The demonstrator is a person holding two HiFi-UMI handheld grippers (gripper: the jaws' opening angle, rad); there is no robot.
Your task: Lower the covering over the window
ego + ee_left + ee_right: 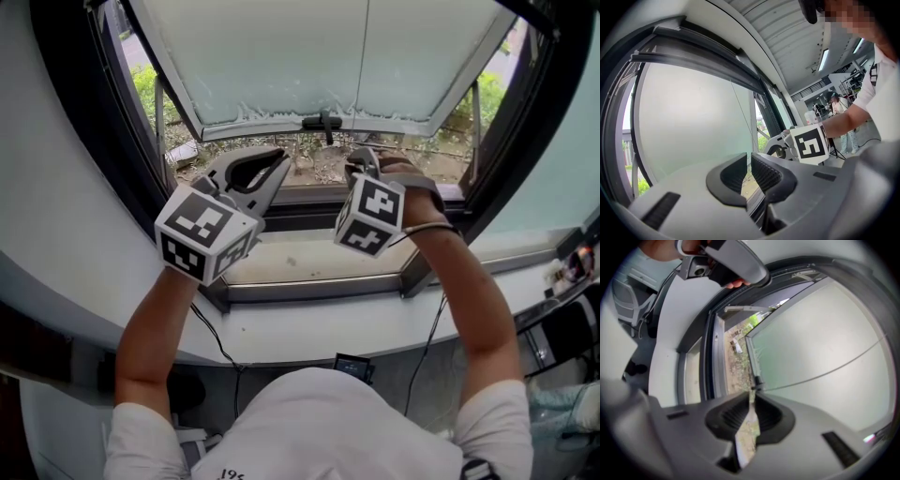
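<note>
Blind (281,56) is hung partway down, long edge lying left-right; its cord (367,56) is pinched by right gripper (752,394); left gripper (749,161) is closed, empty.

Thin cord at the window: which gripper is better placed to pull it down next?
Right. The right gripper is closed on the lower end of the thin cord, which runs taut up across the frosted pane. The left gripper is shut, empty, off to the side.
</note>
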